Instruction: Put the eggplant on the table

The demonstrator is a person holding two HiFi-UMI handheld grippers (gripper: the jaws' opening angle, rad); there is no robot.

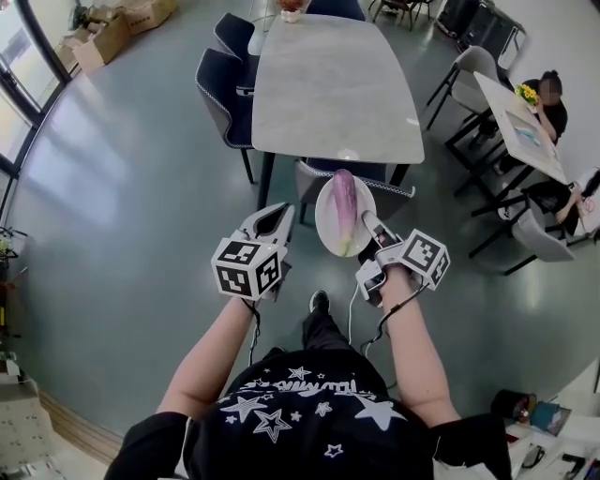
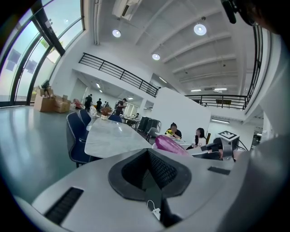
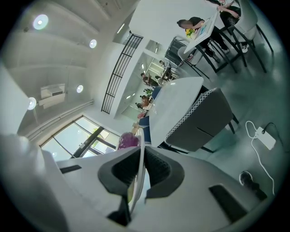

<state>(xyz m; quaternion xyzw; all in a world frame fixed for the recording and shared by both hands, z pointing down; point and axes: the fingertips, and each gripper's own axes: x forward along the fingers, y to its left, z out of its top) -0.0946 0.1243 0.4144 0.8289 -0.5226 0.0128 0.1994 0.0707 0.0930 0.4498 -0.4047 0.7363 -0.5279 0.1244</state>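
Observation:
A purple eggplant (image 1: 345,195) lies on a white plate (image 1: 330,225), carried in the air just short of the near end of the grey table (image 1: 328,84). My right gripper (image 1: 372,228) is shut on the plate's rim (image 3: 139,172), with the eggplant (image 3: 128,141) showing behind it in the right gripper view. My left gripper (image 1: 272,225) hangs to the left of the plate, shut with nothing in it. In the left gripper view, the eggplant (image 2: 170,145) shows to the right, past the table (image 2: 113,138).
Dark blue chairs (image 1: 223,84) stand at the table's left side, and one chair (image 1: 352,173) is tucked under its near end below the plate. A second table (image 1: 520,122) with seated people is at the right. Cardboard boxes (image 1: 112,28) sit at the far left.

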